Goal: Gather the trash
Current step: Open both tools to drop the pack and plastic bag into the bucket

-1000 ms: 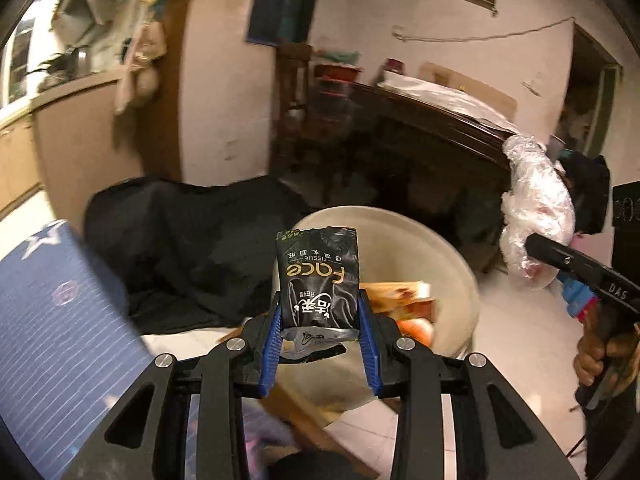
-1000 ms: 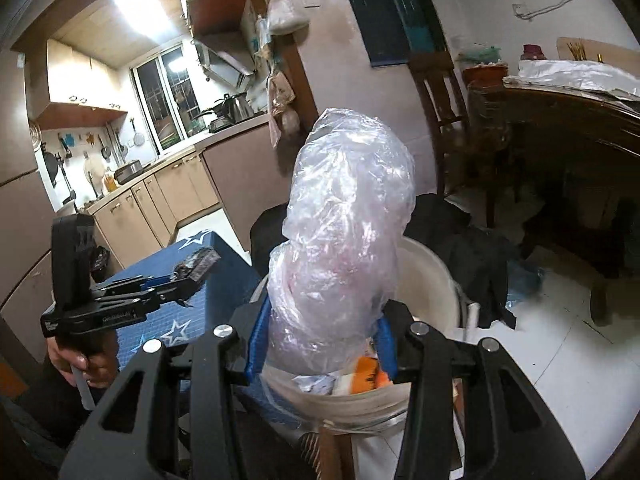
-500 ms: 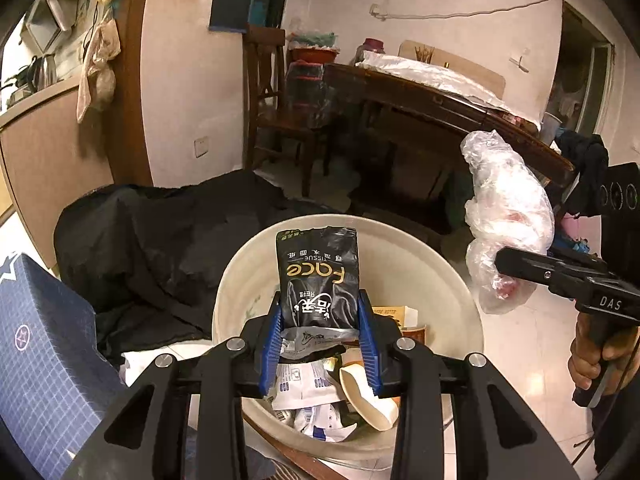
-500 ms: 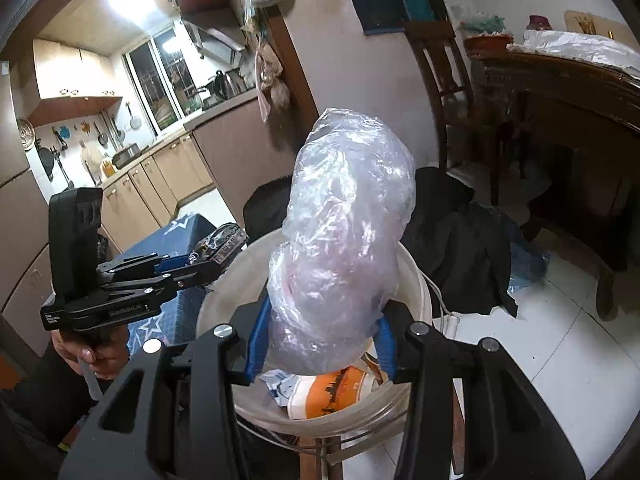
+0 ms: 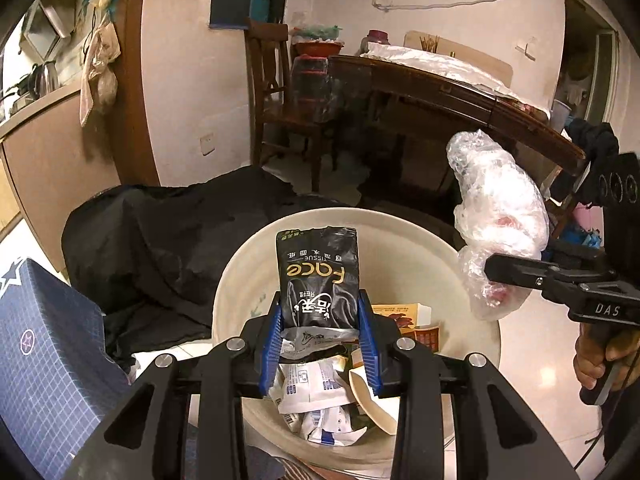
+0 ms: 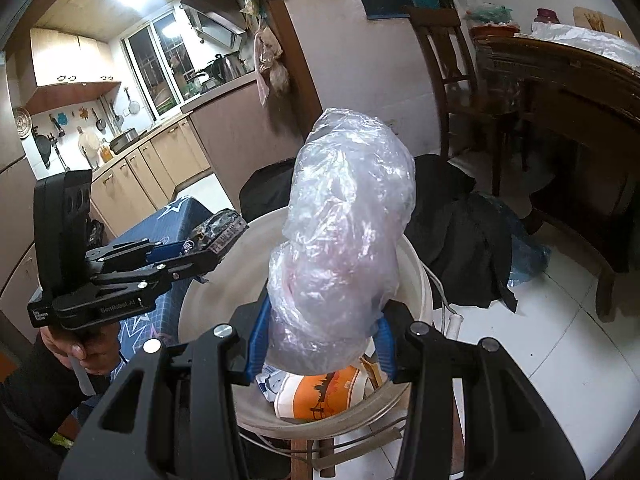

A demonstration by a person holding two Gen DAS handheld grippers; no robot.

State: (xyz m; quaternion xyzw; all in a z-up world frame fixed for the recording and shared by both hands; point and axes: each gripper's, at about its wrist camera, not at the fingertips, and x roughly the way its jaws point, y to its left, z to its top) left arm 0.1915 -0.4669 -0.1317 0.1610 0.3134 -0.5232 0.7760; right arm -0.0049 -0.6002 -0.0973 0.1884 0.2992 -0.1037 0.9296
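- Cream plastic bucket (image 5: 472, 280), round and smooth-walled, fills the lower centre of both wrist views; wire handle visible at its lower rim in the right wrist view.
- Bucket contents: white printed wrappers (image 5: 316, 384), an orange-and-white paper cup (image 6: 320, 396), and an orange carton (image 5: 404, 312) against the far wall.
- Black cloth (image 5: 168, 240), matte and crumpled, is heaped behind the bucket at left centre of the left wrist view.
- Blue gridded cloth with white stars (image 5: 44, 360) occupies the lower left of the left wrist view, just beside the bucket.
- Dark wooden table (image 5: 460, 92) with clear plastic sheeting on top, upper right; wooden chair (image 5: 272, 80) beside it, upper centre.
- Kitchen cabinets (image 6: 132, 176), beige, with window above, upper left of the right wrist view.
- Left gripper (image 5: 320, 336): blue-padded jaws closed on a black tissue packet (image 5: 318, 272), glossy film, flat and rectangular, gold "Face" lettering upside down, lower end torn; held upright above the bucket's opening.
- Right gripper (image 6: 320, 344): jaws narrowed onto a clear plastic bag bundle (image 6: 344, 240), crinkled, translucent, bulging and tall, faint pink showing inside; held upright over the bucket's near rim, blocking much of the bucket interior in that view.
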